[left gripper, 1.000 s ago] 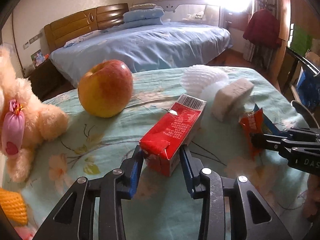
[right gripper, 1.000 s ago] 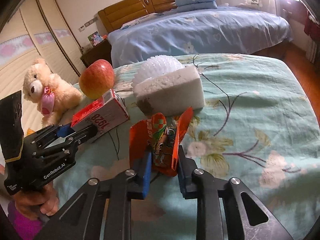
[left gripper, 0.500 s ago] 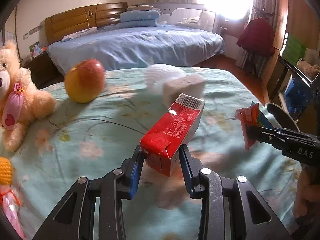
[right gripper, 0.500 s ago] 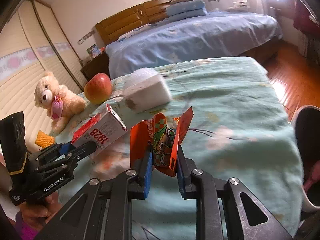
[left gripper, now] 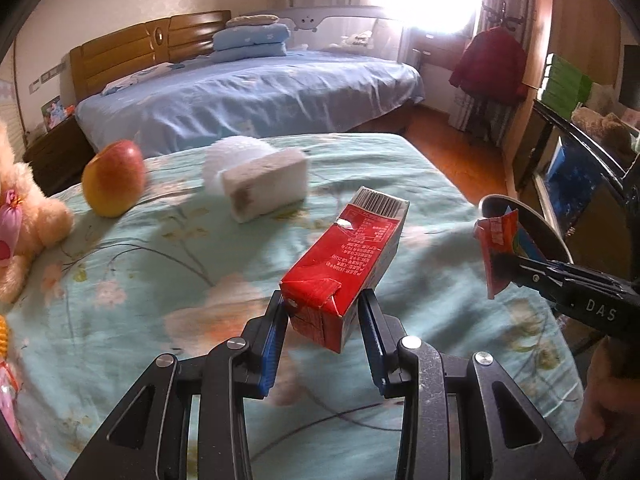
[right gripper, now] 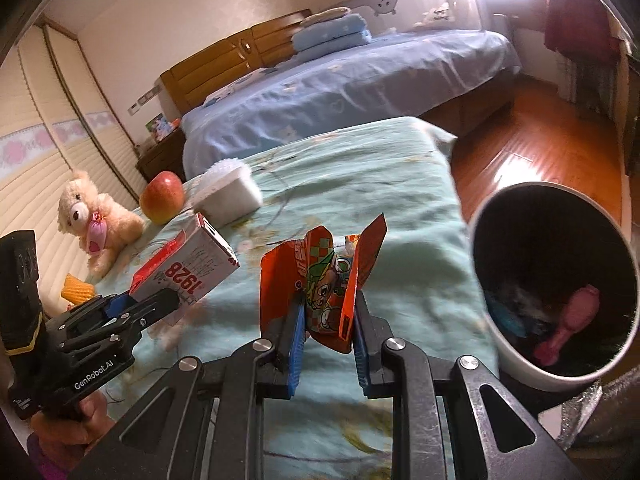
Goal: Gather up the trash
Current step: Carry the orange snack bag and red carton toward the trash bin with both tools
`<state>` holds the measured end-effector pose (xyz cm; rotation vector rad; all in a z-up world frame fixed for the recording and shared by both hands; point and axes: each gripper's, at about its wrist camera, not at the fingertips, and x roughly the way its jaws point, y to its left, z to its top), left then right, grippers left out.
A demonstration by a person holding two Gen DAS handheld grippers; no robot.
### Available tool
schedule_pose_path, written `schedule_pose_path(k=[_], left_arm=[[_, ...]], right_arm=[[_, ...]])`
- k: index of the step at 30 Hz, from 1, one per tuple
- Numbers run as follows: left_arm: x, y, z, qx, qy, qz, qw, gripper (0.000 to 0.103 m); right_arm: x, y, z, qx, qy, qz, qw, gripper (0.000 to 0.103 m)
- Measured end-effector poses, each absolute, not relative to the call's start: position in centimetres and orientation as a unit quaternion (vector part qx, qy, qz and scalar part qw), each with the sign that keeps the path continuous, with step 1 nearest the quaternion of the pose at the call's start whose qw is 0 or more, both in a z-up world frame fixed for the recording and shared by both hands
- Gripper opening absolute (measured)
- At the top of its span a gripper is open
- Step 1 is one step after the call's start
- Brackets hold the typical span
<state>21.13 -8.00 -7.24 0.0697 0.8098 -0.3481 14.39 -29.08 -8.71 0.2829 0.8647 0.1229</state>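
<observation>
Between the blue-padded fingers of the left gripper (left gripper: 322, 322) sits a red milk carton (left gripper: 347, 270), clamped near its folded end and lifted clear of the floral bedspread (left gripper: 160, 280), its barcoded far end tilted up and away from the camera. Off to that gripper's right, the right gripper (right gripper: 326, 320) is closed on a crumpled orange snack wrapper (right gripper: 326, 280), which stands upright between the pads with its torn edges fanning above them; in the left wrist view the same wrapper (left gripper: 496, 252) shows at the tip of the black fingers, also held above the cloth. Just beyond and to the right of the wrapper stands a white trash bin (right gripper: 504, 340) off the edge of the bedspread, its dark mouth open toward the camera with a pink item and some blue scraps inside; its rim (left gripper: 528, 216) peeks out behind the wrapper in the left view. Farther back on the bedspread lie a white sponge block (left gripper: 266, 186) touching a white foam net (left gripper: 228, 156), and left of them an apple (left gripper: 113, 178) and a teddy bear (right gripper: 90, 216). Well behind, across a strip of wooden floor, is a blue-covered bed (left gripper: 248, 96).
</observation>
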Motion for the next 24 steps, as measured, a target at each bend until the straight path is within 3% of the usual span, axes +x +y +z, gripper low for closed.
schedule_pose_path(k=[24], left_arm=[[20.2, -15.5, -6.1, 0.060, 0.383, -0.209, 0.898, 0.035]], right_arm=[[11.0, -36.9, -7.3, 0.161, 0.388, -0.009, 0.907, 0.021]])
